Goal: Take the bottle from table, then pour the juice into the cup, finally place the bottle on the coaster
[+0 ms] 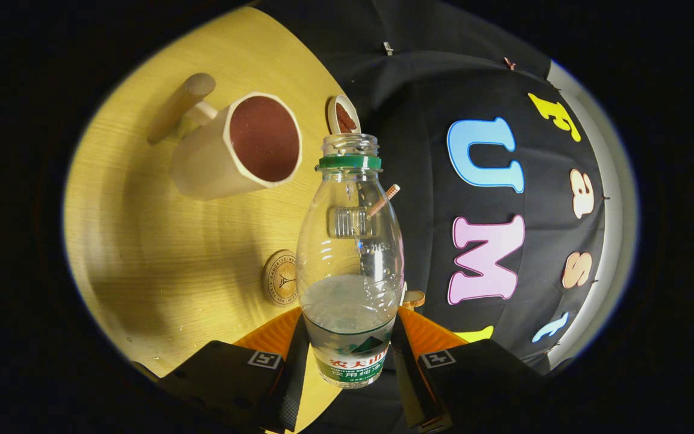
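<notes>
Pale wooden table (142, 241) under warm light; black cloth wall (419, 120) hangs beyond it.

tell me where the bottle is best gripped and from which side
Low on the body, at the label band, as now: the gripper has both fingers pressing the bottle from opposite sides. The straight lower wall suits flat pads; the shoulder narrows above, and the open neck stays free for pouring.

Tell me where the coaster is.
The coaster lies flat on the table, just left of the bottle clamped in the gripper, nearer than the cup.
</notes>
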A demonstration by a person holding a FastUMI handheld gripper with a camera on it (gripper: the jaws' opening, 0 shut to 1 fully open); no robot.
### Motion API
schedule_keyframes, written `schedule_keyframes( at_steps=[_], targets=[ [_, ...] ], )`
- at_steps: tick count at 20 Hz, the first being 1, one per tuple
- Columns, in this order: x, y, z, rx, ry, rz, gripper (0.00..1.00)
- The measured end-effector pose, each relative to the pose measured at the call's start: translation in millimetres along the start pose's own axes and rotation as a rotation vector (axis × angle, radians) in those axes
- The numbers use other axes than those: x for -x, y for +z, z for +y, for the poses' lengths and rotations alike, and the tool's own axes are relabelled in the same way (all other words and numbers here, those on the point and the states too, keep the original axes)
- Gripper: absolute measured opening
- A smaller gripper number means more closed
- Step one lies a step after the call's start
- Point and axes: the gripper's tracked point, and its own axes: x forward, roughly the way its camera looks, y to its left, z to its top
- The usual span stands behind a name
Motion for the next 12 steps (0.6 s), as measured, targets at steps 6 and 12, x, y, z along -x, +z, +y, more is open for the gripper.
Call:
schedule_keyframes(
  at_steps=[6, 12],
  targets=[
    [-2.3, -5.0, 1.5, 0.046, -0.002, 0.028, 0.68],
    [-6.9, 1.6, -3.0, 0.122, -0.011, 0.011, 0.68]
  ],
)
